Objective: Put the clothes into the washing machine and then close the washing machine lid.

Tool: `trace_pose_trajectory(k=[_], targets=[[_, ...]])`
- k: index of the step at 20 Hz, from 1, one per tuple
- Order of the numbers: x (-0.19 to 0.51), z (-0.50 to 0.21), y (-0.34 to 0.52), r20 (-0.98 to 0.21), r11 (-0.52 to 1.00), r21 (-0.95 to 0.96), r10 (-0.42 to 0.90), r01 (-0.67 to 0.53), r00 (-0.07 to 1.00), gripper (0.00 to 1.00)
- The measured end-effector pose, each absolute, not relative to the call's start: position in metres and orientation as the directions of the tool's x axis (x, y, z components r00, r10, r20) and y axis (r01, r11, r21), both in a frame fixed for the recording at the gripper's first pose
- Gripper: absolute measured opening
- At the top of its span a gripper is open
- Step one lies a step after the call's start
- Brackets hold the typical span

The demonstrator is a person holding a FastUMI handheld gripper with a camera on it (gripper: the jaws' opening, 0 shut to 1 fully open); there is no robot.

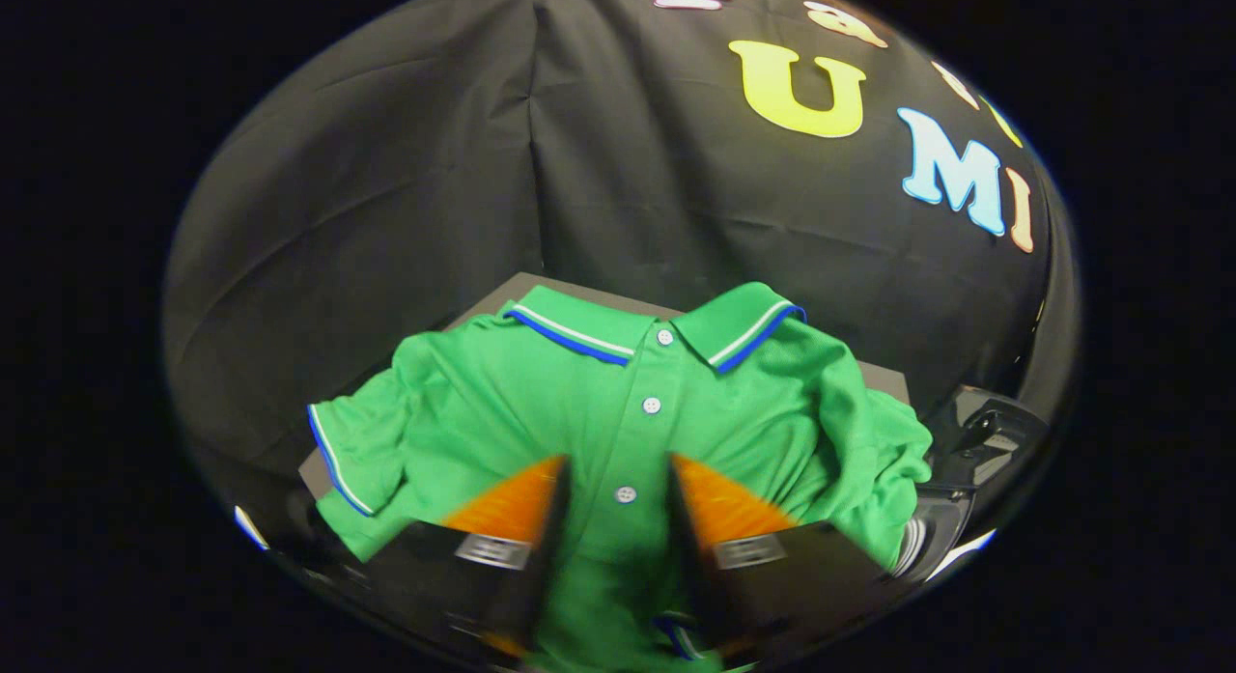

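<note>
The green polo shirt (618, 403) lies spread, front up, on a dark flat surface (884, 376), its collar with white and blue trim pointing towards the black cloth wall. The button placket runs straight down from the collar and passes between the two fingers. One short sleeve with striped cuff sticks out on the left of the shirt; on the right of the shirt the cloth is bunched up in folds.

The gripper (618, 470) stands over the lower part of the shirt, its fingers apart with a clear gap, one on each side of the placket. Cloth shows in the gap, but neither finger visibly presses on it, so I judge nothing is held yet.

To the right of the shirt, past the bunched cloth, is a dark glossy object (975, 441) with a pale rim; it may be part of the washing machine, but I cannot tell.

As for progress: the shirt is not yet in any machine and no lid is closed. Picking up, loading and closing all appear still to be done.
</note>
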State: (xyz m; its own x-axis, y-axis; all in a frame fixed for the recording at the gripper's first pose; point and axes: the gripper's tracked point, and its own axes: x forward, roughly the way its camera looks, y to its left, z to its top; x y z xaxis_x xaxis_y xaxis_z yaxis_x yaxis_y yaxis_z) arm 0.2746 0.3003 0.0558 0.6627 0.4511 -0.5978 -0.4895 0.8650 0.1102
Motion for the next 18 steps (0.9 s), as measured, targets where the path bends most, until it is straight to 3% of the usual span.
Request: trace_pose_trajectory(k=[5,10,18], targets=[[0.277,0.061,0.302,-0.591,0.847,0.239,0.515,-0.475,0.621,0.02],[0.276,0.071,0.300,-0.571,0.837,0.286,0.540,-0.467,0.619,0.02],[0.265,0.172,0.286,-0.359,0.770,0.281,0.638,-0.573,0.681,0.02]])
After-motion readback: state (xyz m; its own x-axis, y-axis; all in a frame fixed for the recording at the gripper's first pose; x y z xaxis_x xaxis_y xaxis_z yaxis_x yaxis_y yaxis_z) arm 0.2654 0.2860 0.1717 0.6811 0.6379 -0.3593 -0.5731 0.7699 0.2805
